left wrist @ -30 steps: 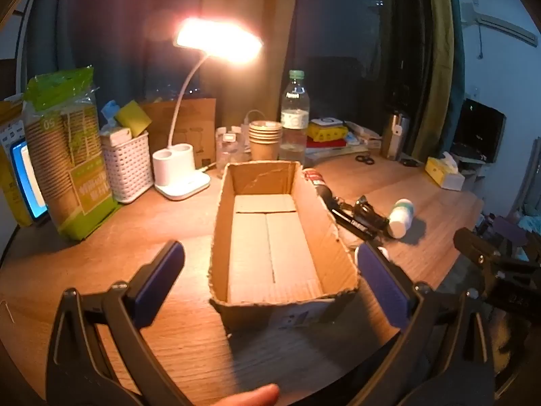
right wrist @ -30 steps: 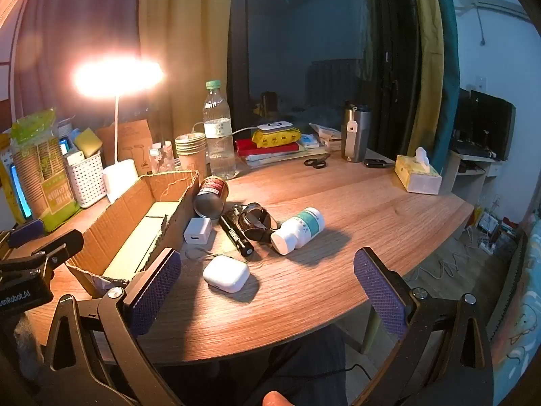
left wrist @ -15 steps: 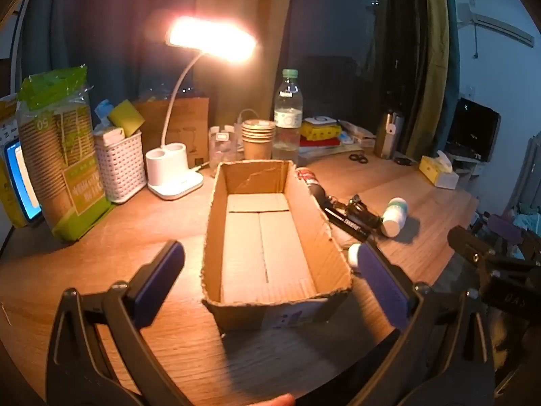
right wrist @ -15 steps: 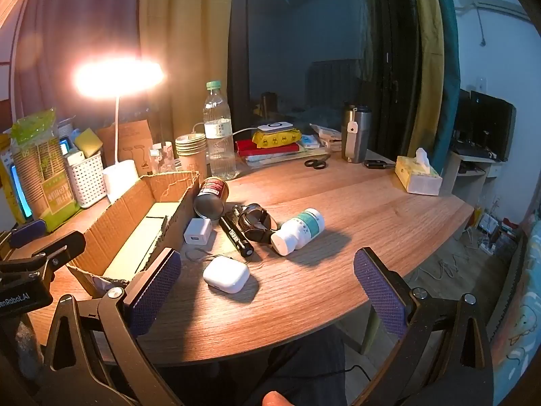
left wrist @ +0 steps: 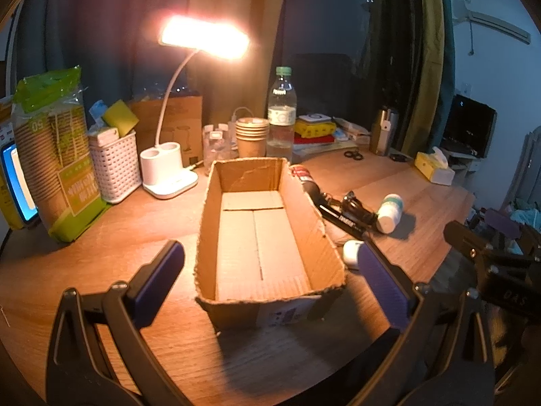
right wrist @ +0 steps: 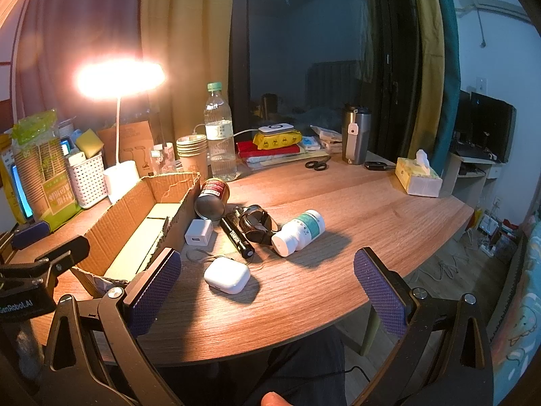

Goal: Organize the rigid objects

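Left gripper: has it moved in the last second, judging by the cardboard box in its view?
Yes. In the left wrist view the cardboard box and desk lamp slid left in the frame, so the open left gripper swung slightly right.

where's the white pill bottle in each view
Left wrist: the white pill bottle lies on its side at right of centre, beyond the cardboard box.
Right wrist: it lies near centre, right of the black flashlight.
Shared landmark: the water bottle standing behind.

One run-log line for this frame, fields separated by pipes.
left gripper: open, idle | right gripper: open, idle | brown cardboard box: empty | white earbud case, white pill bottle, red can: on table, unpacked
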The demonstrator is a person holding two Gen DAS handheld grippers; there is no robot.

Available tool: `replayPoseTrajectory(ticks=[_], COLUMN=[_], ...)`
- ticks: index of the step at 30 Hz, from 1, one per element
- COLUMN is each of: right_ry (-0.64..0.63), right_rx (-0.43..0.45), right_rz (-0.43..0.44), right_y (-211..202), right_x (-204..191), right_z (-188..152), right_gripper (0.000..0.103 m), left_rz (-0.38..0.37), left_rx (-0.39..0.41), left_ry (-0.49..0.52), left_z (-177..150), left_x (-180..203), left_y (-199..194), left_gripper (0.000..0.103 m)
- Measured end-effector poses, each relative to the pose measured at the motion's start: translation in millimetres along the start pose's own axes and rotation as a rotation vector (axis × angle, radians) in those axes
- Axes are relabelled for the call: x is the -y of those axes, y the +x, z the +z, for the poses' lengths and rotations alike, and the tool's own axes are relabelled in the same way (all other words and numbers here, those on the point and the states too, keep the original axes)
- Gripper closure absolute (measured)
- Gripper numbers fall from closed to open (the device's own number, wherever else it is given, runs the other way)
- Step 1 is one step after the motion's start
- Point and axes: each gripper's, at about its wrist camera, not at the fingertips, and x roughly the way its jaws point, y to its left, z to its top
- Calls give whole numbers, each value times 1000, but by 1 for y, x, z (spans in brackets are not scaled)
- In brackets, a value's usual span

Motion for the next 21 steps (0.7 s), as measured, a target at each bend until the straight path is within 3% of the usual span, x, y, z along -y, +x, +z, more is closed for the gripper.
replayPoseTrajectory(ticks=[16, 21], right_ry=[-11, -19], right_rx=[22, 71], right_rz=[6, 1], right_y=[-5, -14], right_x=[-4, -6], right_z=[4, 5], right_gripper=[0, 0], left_rz=[0, 5], left_rx=[37, 66], left_ry=[-11, -6], left_z=[5, 7], left_x=[-1, 0], left_y=[-11, -18], left_gripper=[0, 0])
